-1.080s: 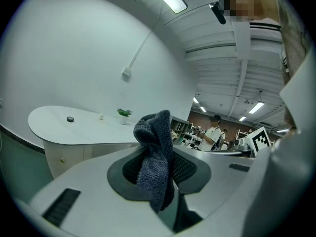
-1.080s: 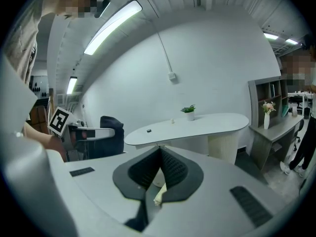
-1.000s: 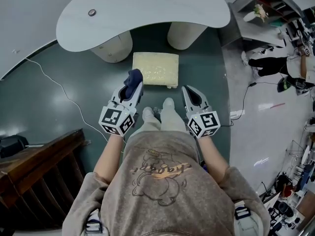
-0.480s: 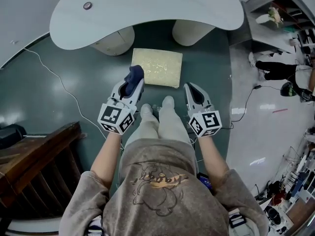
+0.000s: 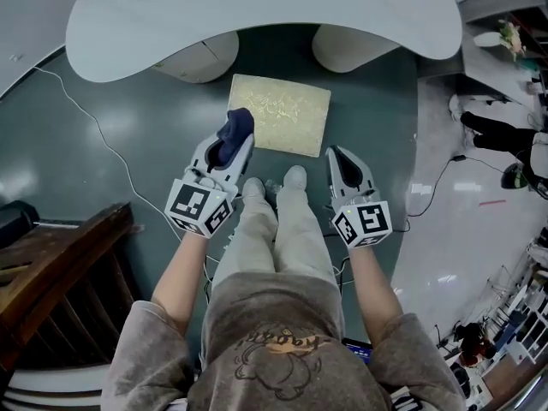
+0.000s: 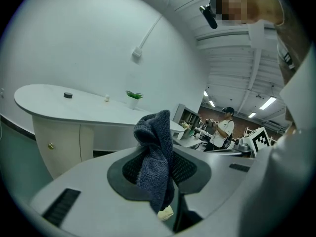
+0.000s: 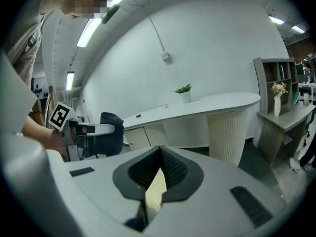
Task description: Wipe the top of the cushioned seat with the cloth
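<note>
On the left gripper (image 6: pixel 158 152) the fingers (image 6: pixel 129 171) are clamped on a bunched dark blue cloth (image 6: pixel 154 154), held up ready for wiping. The right gripper (image 7: pixel 159 157) has its fingers pressed together on nothing, likely just kept aside. The cushioned seat (image 5: pixel 281 115) sits on the floor just ahead by the white table (image 5: pixel 257 15). It is pale yellow, squarish and faintly patterned.

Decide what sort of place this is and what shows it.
Probably an office reception or lobby: a long curved white counter, a shelf unit holding flowers, and a person standing in the workspace beyond.
</note>
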Motion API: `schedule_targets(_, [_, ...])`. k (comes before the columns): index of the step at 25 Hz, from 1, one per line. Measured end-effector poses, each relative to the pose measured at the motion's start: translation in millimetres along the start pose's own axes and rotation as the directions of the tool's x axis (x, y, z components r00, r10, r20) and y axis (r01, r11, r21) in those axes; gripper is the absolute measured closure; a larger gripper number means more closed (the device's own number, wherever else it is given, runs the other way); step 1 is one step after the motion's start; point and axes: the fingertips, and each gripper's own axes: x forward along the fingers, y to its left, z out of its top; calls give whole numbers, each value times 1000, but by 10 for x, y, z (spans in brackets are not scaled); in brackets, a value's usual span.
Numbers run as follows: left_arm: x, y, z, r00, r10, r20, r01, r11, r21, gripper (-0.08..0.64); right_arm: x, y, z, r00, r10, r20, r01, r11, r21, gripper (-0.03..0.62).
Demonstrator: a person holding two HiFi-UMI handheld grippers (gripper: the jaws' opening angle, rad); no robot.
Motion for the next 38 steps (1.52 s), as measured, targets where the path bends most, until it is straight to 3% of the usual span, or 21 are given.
schedule_targets(11, [436, 431, -736, 999, 29, -27, -30, 999, -30, 462, 617, -245, -559, 998, 53, -41, -53, 999, 3, 588])
schedule_targets(25, [904, 968, -1304, 991, 75, -112, -75, 997, 1, 462, 815, -615, -827, 996, 48, -71, -47, 999, 14, 588])
schedule_targets(32, [1042, 1635, -1601, 967, 205, -150, -205, 979, 15, 462, 822, -693, -911, 994, 48, -95, -46, 999, 19, 588])
schedule_targets(38, [1208, 2149, -1779, 933, 287, -216, -275, 958, 82, 462, 839, -815, -988, 993, 50, -107, -48, 998, 29, 588])
